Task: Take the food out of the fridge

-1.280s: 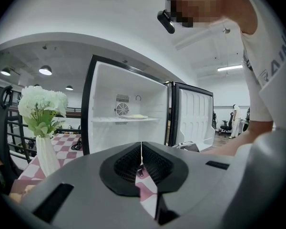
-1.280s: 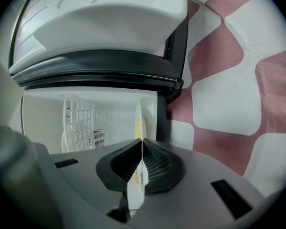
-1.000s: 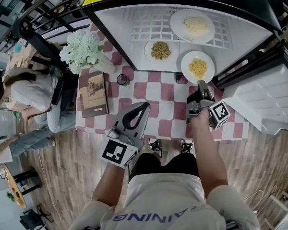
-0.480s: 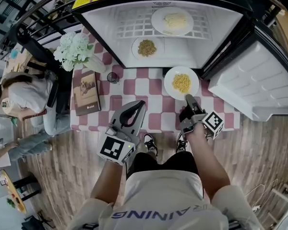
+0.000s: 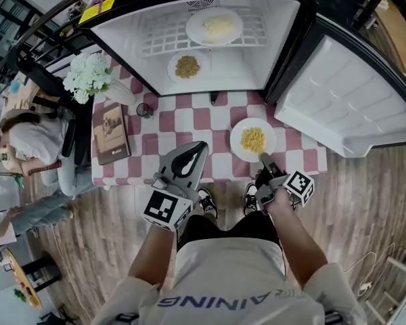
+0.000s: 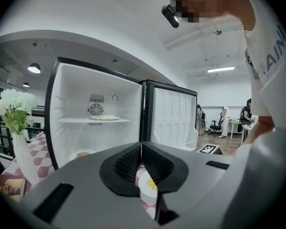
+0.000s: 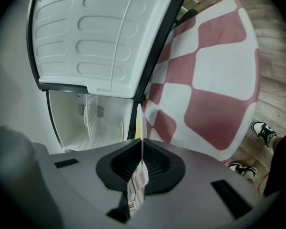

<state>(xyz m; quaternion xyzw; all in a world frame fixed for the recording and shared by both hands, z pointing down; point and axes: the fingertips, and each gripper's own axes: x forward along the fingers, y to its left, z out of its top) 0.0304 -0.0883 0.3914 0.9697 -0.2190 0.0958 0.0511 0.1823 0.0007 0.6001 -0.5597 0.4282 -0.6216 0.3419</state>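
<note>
The open fridge (image 5: 284,46) fills the 12 o'clock part of the head view. Its white door (image 5: 338,107) is swung out toward 2 o'clock. Below it the tabletop (image 5: 189,124), under a red-and-white checked cloth, lies across the middle, with wooden floor (image 5: 365,202) from 3 round to 9 o'clock.

The left hand-held gripper (image 5: 203,146) hangs over the tabletop's near edge at about 6 o'clock. Its jaws are together with nothing between them. The right hand-held gripper (image 5: 262,158), at 5 o'clock, is clamped on the near rim of the plate of yellow food (image 5: 235,141). Its own view shows that plate (image 7: 138,120) edge-on between the closed jaws. The plate is outside the fridge, over the cloth near the tabletop's 4 o'clock corner. Whether it rests on the cloth cannot be told.

Two plates are inside the fridge. The plate of pale food (image 5: 193,27) sits on the wire shelf (image 5: 162,36) at 12 o'clock. The plate of brown grains (image 5: 172,68) lies just nearer, at 11 o'clock.

A book (image 5: 111,133) lies flat at the tabletop's 9 o'clock side. White flowers (image 5: 88,76) stand at 10 o'clock. A small dark glass (image 5: 143,110) stands between the book and the fridge.
</note>
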